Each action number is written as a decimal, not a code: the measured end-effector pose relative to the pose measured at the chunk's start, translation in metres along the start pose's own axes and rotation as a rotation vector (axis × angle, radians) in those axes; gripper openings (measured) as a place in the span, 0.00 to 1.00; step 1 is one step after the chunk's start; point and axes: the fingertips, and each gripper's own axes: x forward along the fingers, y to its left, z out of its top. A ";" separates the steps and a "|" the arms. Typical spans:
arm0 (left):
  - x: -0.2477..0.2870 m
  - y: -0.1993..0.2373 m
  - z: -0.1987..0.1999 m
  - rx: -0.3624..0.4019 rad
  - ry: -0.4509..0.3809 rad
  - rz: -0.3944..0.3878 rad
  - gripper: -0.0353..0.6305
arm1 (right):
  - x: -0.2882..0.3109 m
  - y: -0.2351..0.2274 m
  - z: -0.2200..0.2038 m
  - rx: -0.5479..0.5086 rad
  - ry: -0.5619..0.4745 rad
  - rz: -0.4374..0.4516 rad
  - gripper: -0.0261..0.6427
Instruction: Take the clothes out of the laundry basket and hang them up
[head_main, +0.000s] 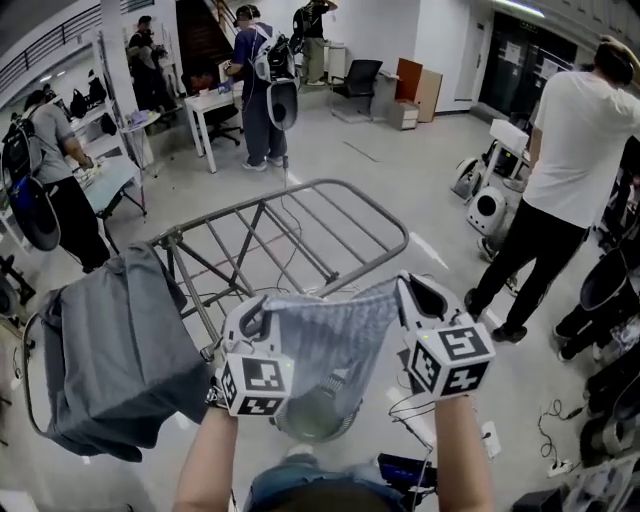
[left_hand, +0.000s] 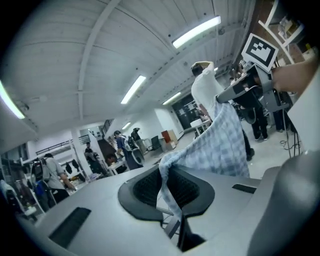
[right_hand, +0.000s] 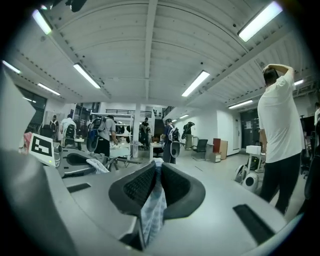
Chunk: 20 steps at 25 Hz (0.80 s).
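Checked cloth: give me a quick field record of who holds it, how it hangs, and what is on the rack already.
cloth: checked cloth, spread between both grippers, sagging in the middle
left gripper: shut on one upper corner
right gripper: shut on the other upper corner
rack: drying rack just beyond the cloth, far bars bare
already hung: grey garment draped over the rack's left end
cloth on rack: not yet

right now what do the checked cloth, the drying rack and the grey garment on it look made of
Checked cloth: thin woven fabric, perhaps cotton; it hangs in soft folds.
Drying rack: likely metal, dull grey; slim straight rods and bent rim.
Grey garment: thicker matte fabric, fibre unclear; it drapes in broad folds.
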 end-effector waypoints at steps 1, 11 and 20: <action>-0.002 0.001 0.003 0.004 0.009 0.036 0.10 | 0.000 -0.003 0.000 0.005 -0.006 0.023 0.09; -0.027 0.004 0.055 0.016 0.059 0.331 0.10 | -0.011 -0.008 -0.006 -0.036 -0.039 0.411 0.11; -0.052 -0.023 0.120 0.001 0.048 0.431 0.10 | -0.053 0.000 -0.047 -0.033 -0.023 0.725 0.15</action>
